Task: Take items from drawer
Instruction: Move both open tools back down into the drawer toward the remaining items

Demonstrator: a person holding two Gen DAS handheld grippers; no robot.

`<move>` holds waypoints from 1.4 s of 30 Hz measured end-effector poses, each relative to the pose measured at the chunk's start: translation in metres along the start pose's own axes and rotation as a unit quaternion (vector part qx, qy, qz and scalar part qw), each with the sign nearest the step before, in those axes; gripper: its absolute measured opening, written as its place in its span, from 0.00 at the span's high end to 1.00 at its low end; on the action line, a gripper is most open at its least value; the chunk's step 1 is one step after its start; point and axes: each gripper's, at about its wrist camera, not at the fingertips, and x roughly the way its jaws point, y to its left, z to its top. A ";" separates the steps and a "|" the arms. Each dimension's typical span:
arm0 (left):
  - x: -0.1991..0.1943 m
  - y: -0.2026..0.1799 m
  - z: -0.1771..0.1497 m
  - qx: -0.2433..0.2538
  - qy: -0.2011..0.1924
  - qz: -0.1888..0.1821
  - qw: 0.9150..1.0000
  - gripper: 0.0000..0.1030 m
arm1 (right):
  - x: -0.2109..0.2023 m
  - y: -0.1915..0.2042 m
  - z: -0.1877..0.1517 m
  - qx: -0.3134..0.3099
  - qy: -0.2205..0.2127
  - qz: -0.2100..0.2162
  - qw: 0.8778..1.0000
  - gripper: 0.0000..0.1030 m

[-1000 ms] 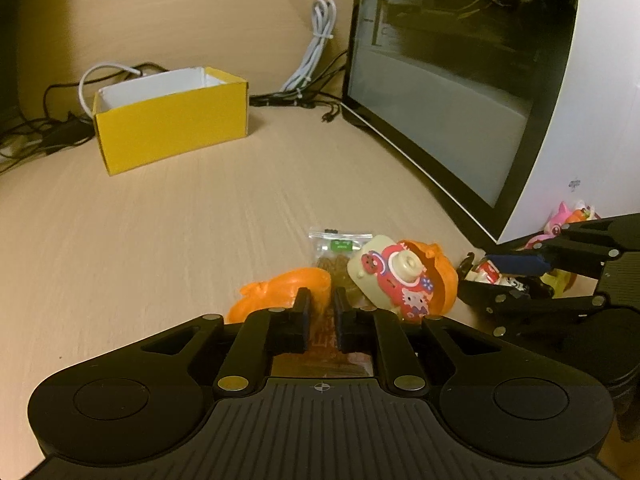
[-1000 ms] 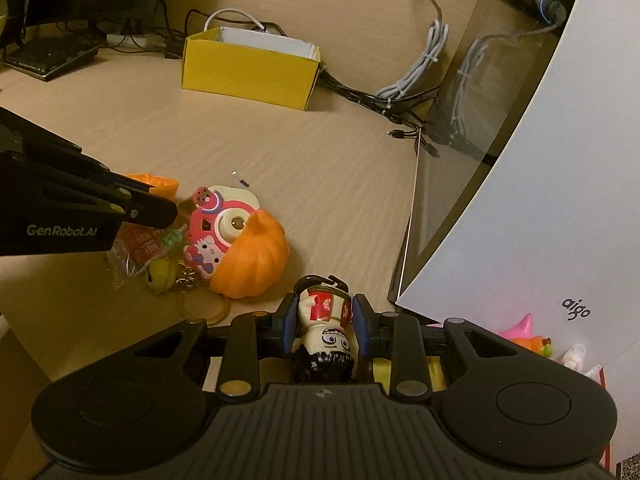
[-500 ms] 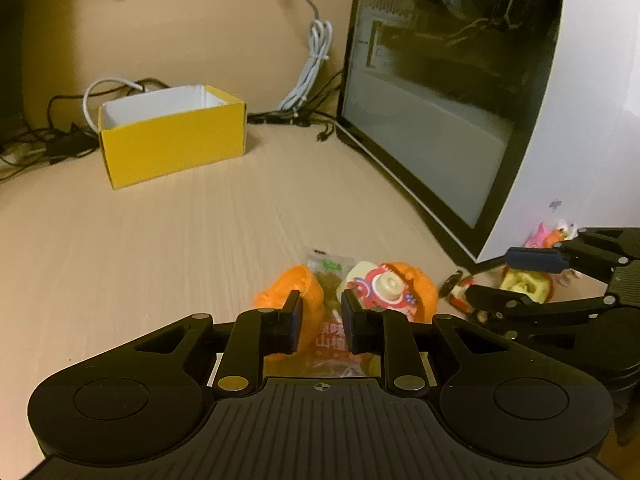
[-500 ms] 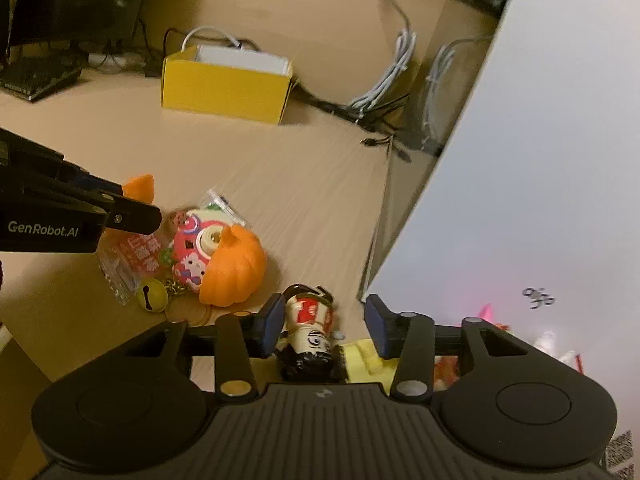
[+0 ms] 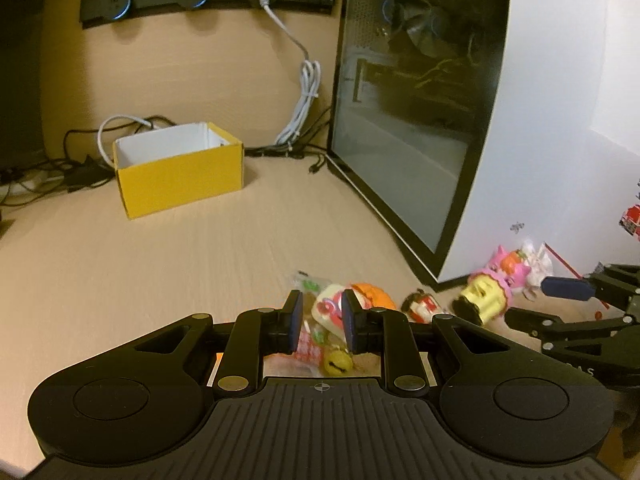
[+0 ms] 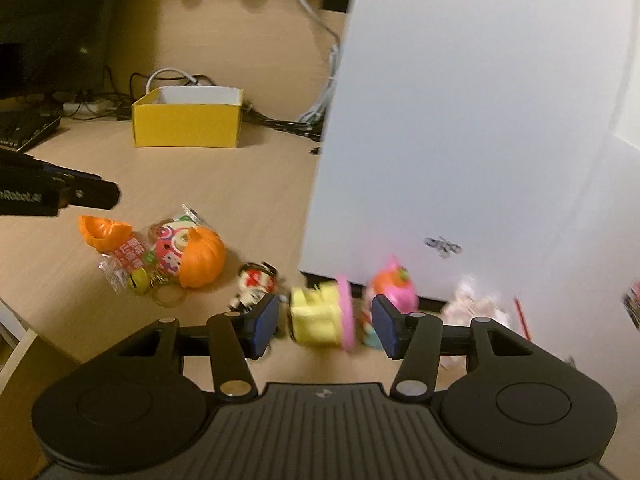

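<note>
Small toys lie in a heap on the wooden desk: an orange pumpkin [image 6: 200, 258], a pink toy camera [image 6: 172, 244], a red snack packet [image 6: 128, 256], a yellow bell [image 6: 139, 280] and an orange half shell [image 6: 102, 232]. A little black-and-white figure [image 6: 254, 284] lies just right of them. My left gripper [image 5: 320, 320] hovers above the heap, open and holding nothing. My right gripper [image 6: 326, 322] is above the desk, its jaws opening. A yellow-and-pink toy [image 6: 316, 316] lies on the desk below and between the pads, untouched.
A white PC case [image 6: 460, 120] with a dark glass side [image 5: 408, 120] stands at the right. A yellow open box [image 5: 180, 172] sits at the back, with cables [image 5: 304, 92] behind it. A pink-and-orange toy [image 6: 394, 288] lies against the case. A keyboard [image 6: 24, 132] is far left.
Both grippers rose and drew back from the desk. The right one let go of the little figure, which now lies on the desk. The left jaws widened off the snack packet.
</note>
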 end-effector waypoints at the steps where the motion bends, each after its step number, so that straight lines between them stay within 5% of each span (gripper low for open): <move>1: -0.003 -0.003 -0.001 0.000 0.004 0.000 1.000 0.78 | -0.003 -0.003 -0.004 0.004 0.002 0.000 1.000 0.48; 14: -0.013 -0.052 -0.036 0.026 0.051 -0.052 0.997 0.78 | -0.022 -0.027 -0.068 0.032 0.051 -0.007 0.998 0.46; 18: -0.014 -0.061 -0.066 0.057 0.088 -0.082 0.991 0.78 | -0.019 -0.028 -0.085 0.029 0.070 0.003 0.997 0.38; 25: 0.009 -0.069 -0.112 0.092 0.154 -0.063 0.982 0.78 | -0.004 -0.016 -0.116 0.032 0.109 0.034 0.993 0.37; 37: 0.051 -0.105 -0.139 0.234 0.127 -0.057 0.962 0.77 | -0.001 -0.020 -0.132 0.062 0.175 0.079 0.979 0.36; 42: 0.073 -0.119 -0.148 0.287 0.104 -0.054 0.951 0.75 | -0.007 -0.027 -0.134 0.089 0.168 0.069 0.979 0.36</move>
